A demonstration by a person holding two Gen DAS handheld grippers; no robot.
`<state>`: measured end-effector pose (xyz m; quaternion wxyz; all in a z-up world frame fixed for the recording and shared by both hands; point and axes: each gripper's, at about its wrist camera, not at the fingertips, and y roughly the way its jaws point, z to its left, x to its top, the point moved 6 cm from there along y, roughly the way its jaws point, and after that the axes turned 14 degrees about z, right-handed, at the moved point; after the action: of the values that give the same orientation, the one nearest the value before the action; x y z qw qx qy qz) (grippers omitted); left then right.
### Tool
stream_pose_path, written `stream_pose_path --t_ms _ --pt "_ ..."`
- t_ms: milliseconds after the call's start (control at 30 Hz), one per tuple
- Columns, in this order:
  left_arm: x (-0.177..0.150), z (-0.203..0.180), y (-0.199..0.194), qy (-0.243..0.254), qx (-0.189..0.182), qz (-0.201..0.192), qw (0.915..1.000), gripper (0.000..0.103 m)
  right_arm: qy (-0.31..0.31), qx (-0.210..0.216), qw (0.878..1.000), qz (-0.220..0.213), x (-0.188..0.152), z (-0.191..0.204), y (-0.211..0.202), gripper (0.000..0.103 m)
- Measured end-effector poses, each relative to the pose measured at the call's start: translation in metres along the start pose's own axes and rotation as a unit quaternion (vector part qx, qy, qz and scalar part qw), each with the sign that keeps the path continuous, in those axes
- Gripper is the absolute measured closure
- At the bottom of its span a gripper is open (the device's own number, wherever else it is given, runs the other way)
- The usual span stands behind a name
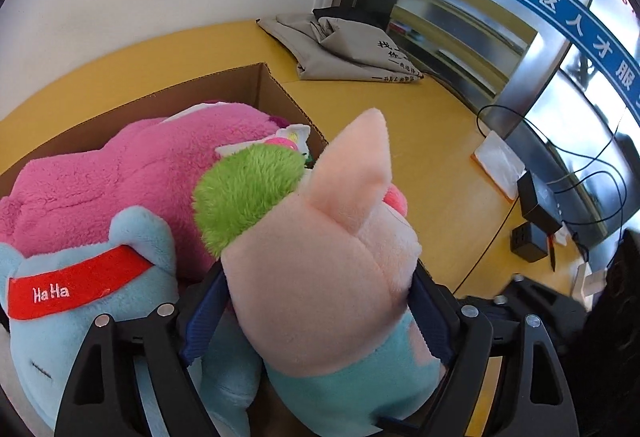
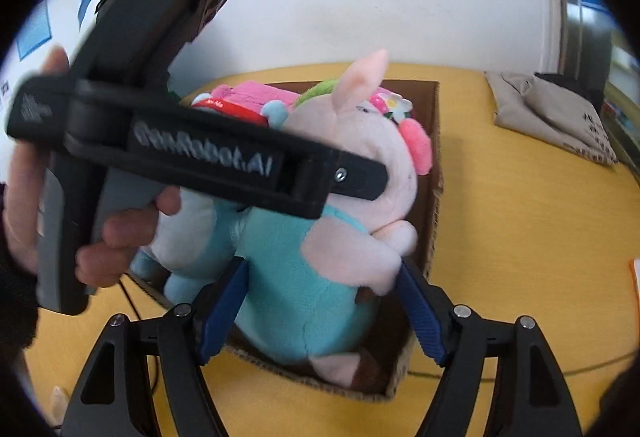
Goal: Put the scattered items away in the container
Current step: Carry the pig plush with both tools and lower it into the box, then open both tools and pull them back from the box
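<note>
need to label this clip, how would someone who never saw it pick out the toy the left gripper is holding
Find the cardboard box on the yellow table, crammed with plush toys. The pig plush sits at its near end, clamped at the head by the left gripper. Unlike the magenta plush and the blue plush with a red HaHa band, it is pale pink with pointed ears and a teal outfit.

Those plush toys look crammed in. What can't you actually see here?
- Box floor: hidden by toys, both views.
- Blue plush: face mostly cut off, left view.
- Pig plush: face partly behind left tongs, right view.
- Right tongs' contact with pig: unclear.
</note>
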<state>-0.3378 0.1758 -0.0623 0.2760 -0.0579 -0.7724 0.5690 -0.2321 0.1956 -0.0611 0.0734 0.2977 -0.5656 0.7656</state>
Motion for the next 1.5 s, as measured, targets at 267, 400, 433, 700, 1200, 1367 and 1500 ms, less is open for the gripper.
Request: stream_pose_path --t_ms 267,400,433,700,1200,1367,1500 --pt "-0.006 -0.003 -0.013 -0.007 -0.005 -0.003 1.0000 0.014 0.033 0.014 0.999 0.009 0.010 -0.011 0.004 0.048" --pt "-0.015 0.008 -0.050 -0.021 -0.022 -0.037 0.9989 0.015 0.055 0.011 0.998 0.013 0.012 -0.016 0.006 0.048" --pt "-0.027 0.017 -0.057 -0.026 -0.010 -0.040 0.9988 0.014 0.052 0.007 0.999 0.016 0.011 -0.016 0.006 0.048" --pt "-0.138 0.103 -0.095 -0.075 0.103 -0.037 0.9911 0.014 0.061 -0.003 0.998 0.031 0.015 -0.019 0.010 0.048" --pt "-0.228 0.151 -0.098 -0.150 0.078 -0.028 0.9852 0.025 0.047 -0.084 0.993 0.073 -0.016 0.022 0.024 0.037" --pt "-0.256 0.139 -0.108 -0.155 0.077 -0.023 0.9846 0.025 0.048 -0.084 0.993 0.070 -0.037 0.035 0.011 0.036" --pt "-0.267 0.135 -0.133 -0.169 0.085 -0.039 0.9812 0.019 0.049 -0.092 0.993 0.054 -0.047 0.043 -0.005 0.027"
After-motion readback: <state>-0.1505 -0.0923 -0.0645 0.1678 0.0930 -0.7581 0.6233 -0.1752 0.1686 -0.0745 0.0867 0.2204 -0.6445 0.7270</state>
